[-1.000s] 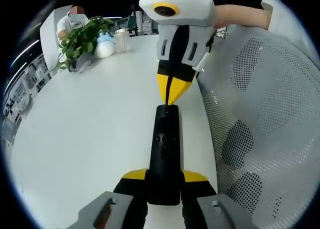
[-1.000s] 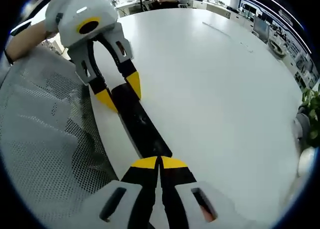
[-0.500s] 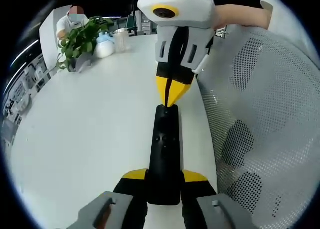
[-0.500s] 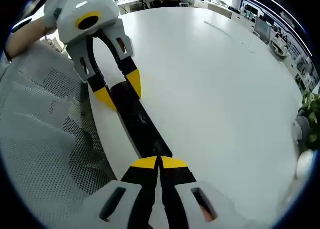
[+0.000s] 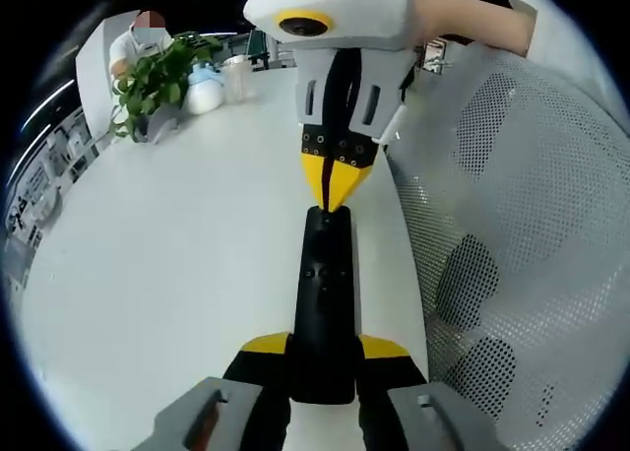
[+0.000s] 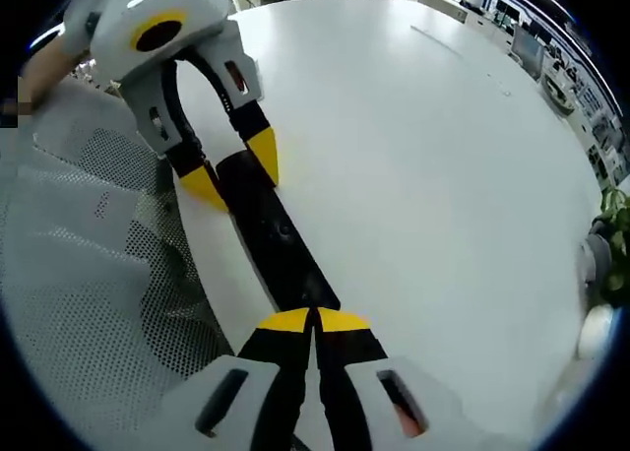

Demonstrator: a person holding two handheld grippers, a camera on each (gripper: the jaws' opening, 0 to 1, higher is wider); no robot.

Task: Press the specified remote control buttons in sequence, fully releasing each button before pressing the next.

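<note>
Two tongs on one remote (image 5: 325, 303), flat on white bench (image 5: 177, 274) near its edge: left tongs (image 5: 325, 345) pinch near end, long axis running away; right tongs (image 5: 333, 187), tips pressed together, at far end, nearer buttons

1. White tabletop (image 5: 177, 244) — broad, smooth, stretching away toward the far edge.
2. Grey perforated mesh chair back (image 5: 512, 225), just beside the table edge, dark patches showing through the holes.
3. Leafy green potted plant (image 5: 157, 77) at the table's far side.
4. Pale rounded containers (image 5: 212, 87) just beside the plant — details too small to tell.
5. Office desks and screens (image 6: 532, 47) beyond the far rim.
</note>
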